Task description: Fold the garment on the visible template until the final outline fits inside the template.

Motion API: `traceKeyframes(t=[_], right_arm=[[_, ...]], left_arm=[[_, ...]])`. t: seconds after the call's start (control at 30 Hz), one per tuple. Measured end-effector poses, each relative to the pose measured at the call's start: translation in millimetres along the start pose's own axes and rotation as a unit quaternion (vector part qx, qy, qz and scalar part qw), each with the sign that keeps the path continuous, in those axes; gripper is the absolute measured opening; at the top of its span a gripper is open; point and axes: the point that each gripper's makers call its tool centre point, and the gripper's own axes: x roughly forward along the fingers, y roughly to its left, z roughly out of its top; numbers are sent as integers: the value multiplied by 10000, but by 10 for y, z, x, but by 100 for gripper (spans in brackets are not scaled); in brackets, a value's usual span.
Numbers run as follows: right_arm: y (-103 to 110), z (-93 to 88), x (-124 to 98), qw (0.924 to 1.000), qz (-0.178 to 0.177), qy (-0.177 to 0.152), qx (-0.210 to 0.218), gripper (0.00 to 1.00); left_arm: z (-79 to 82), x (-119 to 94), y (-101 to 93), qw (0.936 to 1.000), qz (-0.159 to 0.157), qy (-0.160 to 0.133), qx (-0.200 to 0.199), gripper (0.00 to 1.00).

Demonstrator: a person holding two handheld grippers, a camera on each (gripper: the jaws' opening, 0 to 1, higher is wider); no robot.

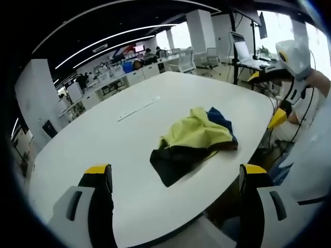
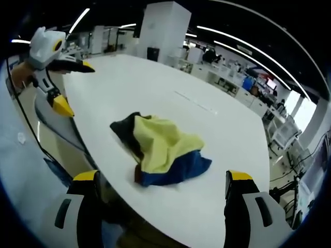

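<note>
Garment (image 1: 194,144) is seen crumpled in a loose heap on the white table (image 1: 103,139), near the edge closest to the person; soft cloth in yellow, black and blue panels, yellow uppermost. Table top is smooth, glossy, rounded at the corners. A thin pale strip (image 1: 137,109) is seen further out on the table. Desks, chairs and white pillars are seen behind. Left gripper (image 1: 176,178) is held off the table edge, jaws spread wide, nothing between them. Right gripper (image 2: 163,183) is likewise held short of the cloth, jaws apart and empty.
</note>
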Motion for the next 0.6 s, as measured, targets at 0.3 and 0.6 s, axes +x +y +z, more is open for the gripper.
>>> traceKeyframes(t=[0.3, 0.6], right_arm=[[22, -12, 3, 10000, 60, 13, -42, 100], [36, -22, -3, 10000, 84, -3, -37, 100]], left_arm=[[-10, -11, -34, 10000, 6, 24, -42, 100], [-10, -28, -42, 10000, 38, 28, -45, 100]])
